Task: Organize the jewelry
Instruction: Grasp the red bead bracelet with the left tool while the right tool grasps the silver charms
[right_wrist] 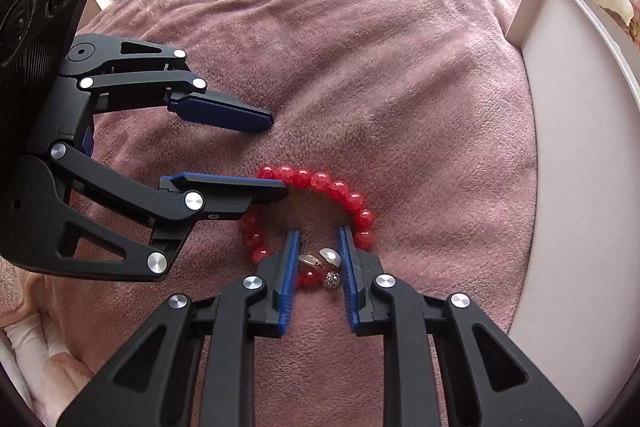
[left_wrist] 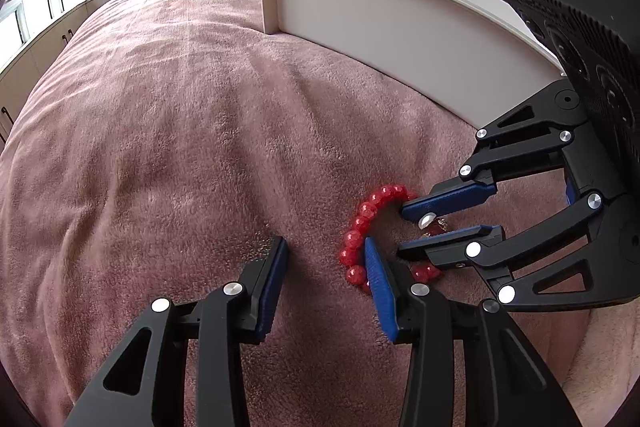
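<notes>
The right gripper (right_wrist: 319, 247) fingers straddle, without pressing, small earrings (right_wrist: 322, 259) inside the red bead bracelet (right_wrist: 320, 181) on the pink blanket (right_wrist: 360, 47), while the left gripper (left_wrist: 326, 247) stands released, one finger inside the loop.

Red bead bracelet (right_wrist: 320, 183) flat on blanket (right_wrist: 360, 47)

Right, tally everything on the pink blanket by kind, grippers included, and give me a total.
Red bead bracelet: 1
Small gold and white charms or earrings between the right gripper's fingers; exact pieces hard to tell, 1 cluster
White tray: 1
Grippers: 2, left gripper and right gripper
Total: 5
</notes>
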Tool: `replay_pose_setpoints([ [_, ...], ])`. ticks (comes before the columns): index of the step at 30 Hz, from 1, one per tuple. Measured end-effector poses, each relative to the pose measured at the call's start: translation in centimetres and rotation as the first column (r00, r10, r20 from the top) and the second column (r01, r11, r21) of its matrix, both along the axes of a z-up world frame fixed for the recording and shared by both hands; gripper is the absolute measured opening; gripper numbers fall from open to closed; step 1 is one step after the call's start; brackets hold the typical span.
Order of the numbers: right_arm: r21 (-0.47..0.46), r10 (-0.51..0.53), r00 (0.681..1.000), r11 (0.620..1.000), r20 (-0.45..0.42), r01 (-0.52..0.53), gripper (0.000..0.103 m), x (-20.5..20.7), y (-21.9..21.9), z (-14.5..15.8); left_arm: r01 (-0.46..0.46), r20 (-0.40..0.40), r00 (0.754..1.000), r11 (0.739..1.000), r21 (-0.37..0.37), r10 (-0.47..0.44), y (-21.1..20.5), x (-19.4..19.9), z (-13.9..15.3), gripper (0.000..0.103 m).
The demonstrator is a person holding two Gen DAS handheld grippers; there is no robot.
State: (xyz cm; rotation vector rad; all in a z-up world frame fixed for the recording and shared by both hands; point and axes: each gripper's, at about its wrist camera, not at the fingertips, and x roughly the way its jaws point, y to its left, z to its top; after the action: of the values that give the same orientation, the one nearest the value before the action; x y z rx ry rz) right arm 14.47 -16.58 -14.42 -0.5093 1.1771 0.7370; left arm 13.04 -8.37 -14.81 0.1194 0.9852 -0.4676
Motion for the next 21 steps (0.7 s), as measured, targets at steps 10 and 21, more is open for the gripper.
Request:
replay_pose_setpoints([
  [10,0.061,-0.044,0.999,0.997,0.001,0.044,0.020,-0.8,-1.5,1.0,0.005,-0.014,1.000,1.000,-0.012,-0.005,-0.2,-0.4,0.1,0.022],
  [21,0.088,-0.053,0.998,0.995,0.019,0.051,0.020,-2.7,-3.7,3.1,-0.009,-0.021,1.000,1.000,0.002,0.009,-0.2,-0.4,1.1,0.015],
])
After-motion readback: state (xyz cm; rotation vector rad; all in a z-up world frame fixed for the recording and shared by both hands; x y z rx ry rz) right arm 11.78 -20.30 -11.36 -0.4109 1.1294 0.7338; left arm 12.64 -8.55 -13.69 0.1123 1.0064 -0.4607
